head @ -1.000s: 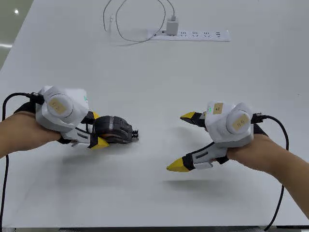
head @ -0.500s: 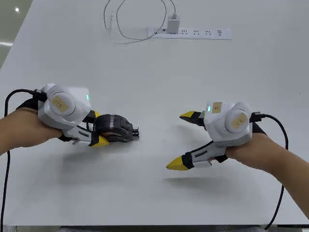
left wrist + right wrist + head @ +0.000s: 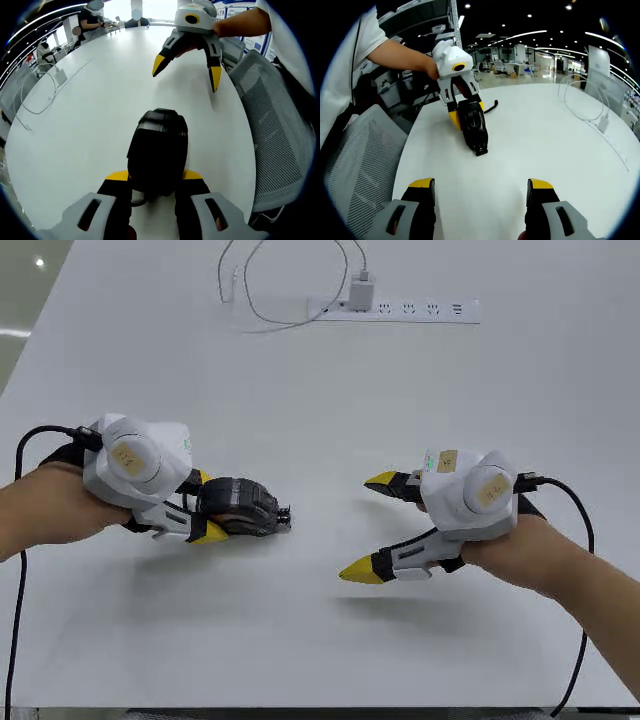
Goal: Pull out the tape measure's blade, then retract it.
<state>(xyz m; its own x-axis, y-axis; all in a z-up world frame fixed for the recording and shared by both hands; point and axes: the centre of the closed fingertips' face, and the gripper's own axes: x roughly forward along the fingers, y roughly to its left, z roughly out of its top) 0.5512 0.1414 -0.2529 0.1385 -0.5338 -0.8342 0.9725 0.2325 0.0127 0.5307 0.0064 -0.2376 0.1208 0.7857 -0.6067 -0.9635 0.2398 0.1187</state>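
Tape measure point(image 3: 240, 507), dark-cased, lies on the white table point(image 3: 330, 390), clamped between the yellow-tipped jaws of the left gripper point(image 3: 205, 506), which close on its two flanks. Most of the case juts forward past those tips. The small blade hook sits at the front end of the case, farthest from the left gripper, and no blade is drawn out. The right gripper point(image 3: 369, 525) faces the hook from well apart, with bare table between them. Its jaws are spread wide and hold nothing, and its lower tip is close to the tabletop. Far beyond both grippers, near the table's far edge, lies a power strip point(image 3: 400, 311) with a white cable point(image 3: 250, 302) looping from it.
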